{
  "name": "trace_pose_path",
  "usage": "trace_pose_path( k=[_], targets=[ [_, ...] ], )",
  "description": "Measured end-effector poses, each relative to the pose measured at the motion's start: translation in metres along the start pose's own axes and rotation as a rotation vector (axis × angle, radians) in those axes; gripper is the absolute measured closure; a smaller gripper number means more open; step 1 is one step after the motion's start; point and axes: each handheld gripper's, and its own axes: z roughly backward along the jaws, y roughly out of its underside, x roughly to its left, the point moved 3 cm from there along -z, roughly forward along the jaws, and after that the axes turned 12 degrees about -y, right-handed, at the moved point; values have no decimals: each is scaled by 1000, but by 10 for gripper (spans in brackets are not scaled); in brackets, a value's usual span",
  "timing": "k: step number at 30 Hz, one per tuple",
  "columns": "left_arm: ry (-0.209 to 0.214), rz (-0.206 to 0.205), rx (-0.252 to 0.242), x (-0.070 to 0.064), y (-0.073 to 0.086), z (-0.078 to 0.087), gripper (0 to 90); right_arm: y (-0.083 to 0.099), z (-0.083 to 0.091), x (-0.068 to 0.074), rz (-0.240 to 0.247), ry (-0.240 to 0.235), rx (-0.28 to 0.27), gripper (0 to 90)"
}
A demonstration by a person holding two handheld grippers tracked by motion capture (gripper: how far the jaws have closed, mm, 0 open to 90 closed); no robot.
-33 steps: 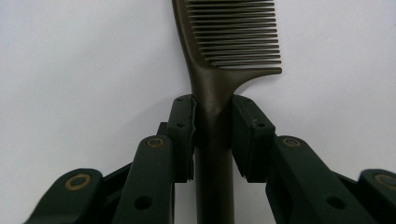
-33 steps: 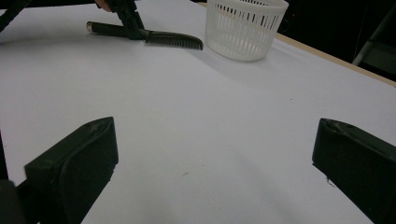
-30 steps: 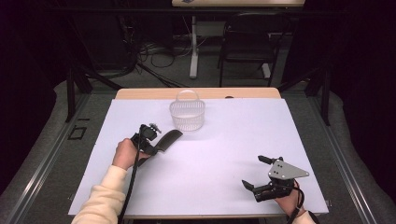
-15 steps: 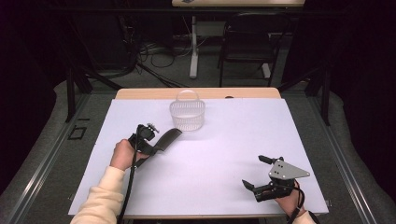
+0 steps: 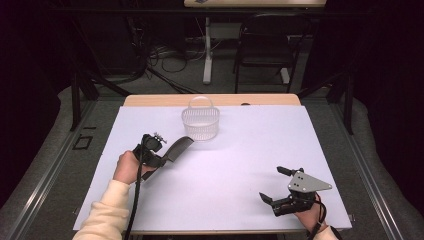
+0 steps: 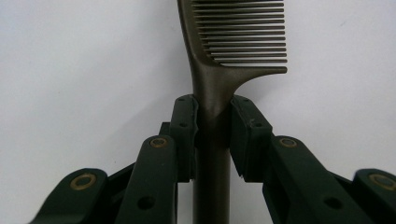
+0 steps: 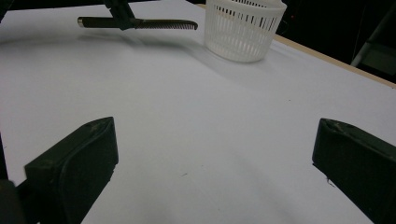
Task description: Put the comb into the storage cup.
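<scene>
A dark comb (image 5: 179, 148) is held off the white table, its handle clamped in my left gripper (image 5: 161, 160) at the table's left. The left gripper view looks along the jaws closed on the comb (image 6: 219, 79) handle, teeth pointing right. A white slotted basket (image 5: 200, 123) stands at the back middle, just right of and beyond the comb tip. My right gripper (image 5: 276, 186) rests open near the front right edge with nothing between its fingers. Its own view shows the comb (image 7: 140, 23) far left and the basket (image 7: 243, 28) ahead.
The white sheet (image 5: 240, 160) covers the table; a wooden edge (image 5: 210, 100) runs along the back. Dark floor, cables and a chair lie beyond the table.
The left gripper with the comb has shifted slightly right and toward the basket. The right gripper has stayed put.
</scene>
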Motion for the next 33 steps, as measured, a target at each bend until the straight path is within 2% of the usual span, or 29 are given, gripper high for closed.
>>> trace_pose_path(
  k=[9, 19, 25, 33],
  targets=[
    [-3, 30, -63, 5, 5, 9, 724, 0, 0, 0, 1, 1, -3, 0],
    [10, 61, -97, 8, 10, 10, 724, 0, 0, 0, 2, 2, -2, 0],
    [2, 76, -148, 12, 11, 11, 723, 0, 0, -1, 3, 3, -3, 0],
    [-4, 125, -203, 17, 13, 14, 723, 0, 1, 0, 1, 4, -2, 0]
  ],
)
